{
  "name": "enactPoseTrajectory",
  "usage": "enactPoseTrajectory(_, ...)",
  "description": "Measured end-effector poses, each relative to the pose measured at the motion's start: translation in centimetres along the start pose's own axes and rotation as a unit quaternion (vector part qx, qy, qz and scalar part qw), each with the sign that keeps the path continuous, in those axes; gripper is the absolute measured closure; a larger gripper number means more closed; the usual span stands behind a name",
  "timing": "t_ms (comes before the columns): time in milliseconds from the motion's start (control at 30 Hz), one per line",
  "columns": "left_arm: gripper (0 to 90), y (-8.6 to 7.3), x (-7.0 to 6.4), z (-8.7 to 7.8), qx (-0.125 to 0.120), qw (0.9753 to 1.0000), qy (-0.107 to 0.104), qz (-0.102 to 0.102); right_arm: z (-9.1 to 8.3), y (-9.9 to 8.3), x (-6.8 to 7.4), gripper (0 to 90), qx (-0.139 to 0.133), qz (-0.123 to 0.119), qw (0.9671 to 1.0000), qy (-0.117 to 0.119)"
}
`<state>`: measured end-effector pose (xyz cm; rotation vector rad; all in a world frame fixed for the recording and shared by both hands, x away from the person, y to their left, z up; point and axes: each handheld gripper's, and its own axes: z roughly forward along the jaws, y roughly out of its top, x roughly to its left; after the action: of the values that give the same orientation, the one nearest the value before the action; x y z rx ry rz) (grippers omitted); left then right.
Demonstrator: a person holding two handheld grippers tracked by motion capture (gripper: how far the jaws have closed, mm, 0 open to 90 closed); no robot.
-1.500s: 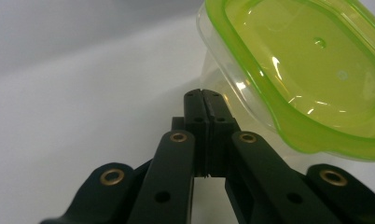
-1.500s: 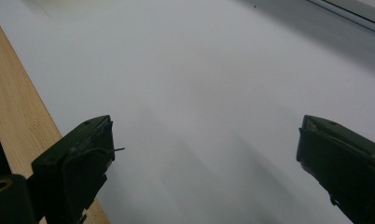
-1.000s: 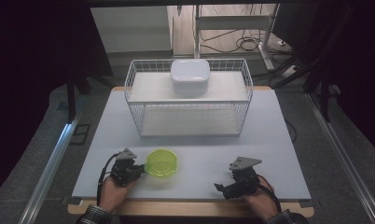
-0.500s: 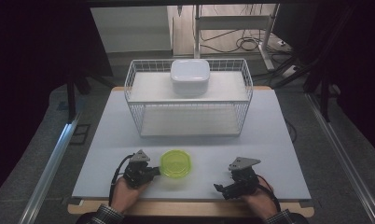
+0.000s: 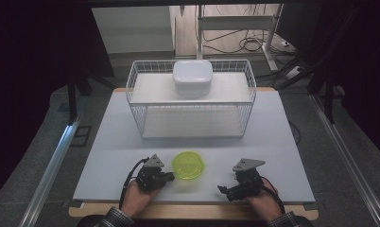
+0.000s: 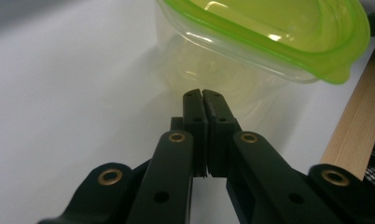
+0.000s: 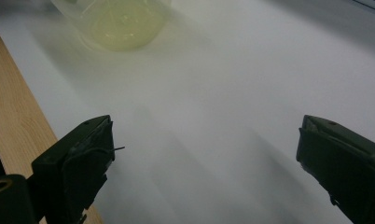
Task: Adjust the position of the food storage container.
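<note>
- White counter with a wooden front edge, dark room around it.
- Wire basket sits at the back, with a white box on top of it.
- Green-lidded tub sits in front of the basket, near the front edge.
- Left gripper has its fingers clenched together on nothing, tips right at the tub's side.
- Right gripper sits well right of the tub, fingers spread wide.
</note>
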<state>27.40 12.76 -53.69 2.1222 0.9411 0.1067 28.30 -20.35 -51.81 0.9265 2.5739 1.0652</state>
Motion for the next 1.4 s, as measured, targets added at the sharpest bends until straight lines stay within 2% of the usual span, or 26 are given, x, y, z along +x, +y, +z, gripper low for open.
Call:
enactPoseTrajectory(133,87.8,0.1,-0.6,0.5,0.007,0.9997,0.009,0.020,0.0,0.0,0.0,4.5,0.001,-0.001,1.0000,0.000)
enactPoseTrajectory(267,82.5,0.0,-0.5,0.2,0.000,0.9996,0.019,0.021,-0.1,-0.1,-0.1,4.6,-0.001,0.000,1.0000,0.000)
enactPoseTrajectory(333,74.4,0.0,-0.5,-0.3,-0.008,0.9993,0.029,0.020,-0.2,-0.1,-0.1,4.5,-0.003,0.001,1.0000,0.000)
enactPoseTrajectory(433,56.3,-0.1,-0.6,-1.1,-0.020,0.9982,0.050,0.025,-0.3,0.0,-0.2,4.5,-0.007,0.004,1.0000,0.002)
enactPoseTrajectory(567,38.4,-0.4,-0.6,-2.2,-0.036,0.9972,0.065,0.012,-0.6,0.0,-0.4,4.1,-0.019,0.007,0.9998,0.002)
enactPoseTrajectory(733,20.7,-1.2,-0.5,-4.0,-0.062,0.9962,0.061,0.008,-0.9,0.2,-0.6,2.3,-0.034,0.007,0.9994,0.000)
enactPoseTrajectory(900,6.4,-2.0,-0.6,-5.2,-0.066,0.9945,0.080,0.015,-1.1,0.3,-0.5,1.0,-0.052,-0.006,0.9985,0.013)
enactPoseTrajectory(1100,3.0,-3.4,-1.3,-5.8,-0.046,0.9917,0.112,0.042,-1.1,0.3,-0.4,0.3,-0.050,-0.011,0.9986,0.013)
enactPoseTrajectory(1200,2.3,-3.9,-1.4,-6.1,-0.054,0.9915,0.112,0.038,-1.0,0.3,-0.5,0.0,-0.048,-0.011,0.9988,0.006)
enactPoseTrajectory(1400,1.6,-4.4,-1.1,-6.5,-0.061,0.9913,0.112,0.034,-0.8,0.3,-0.7,0.0,-0.048,0.000,0.9988,0.009)
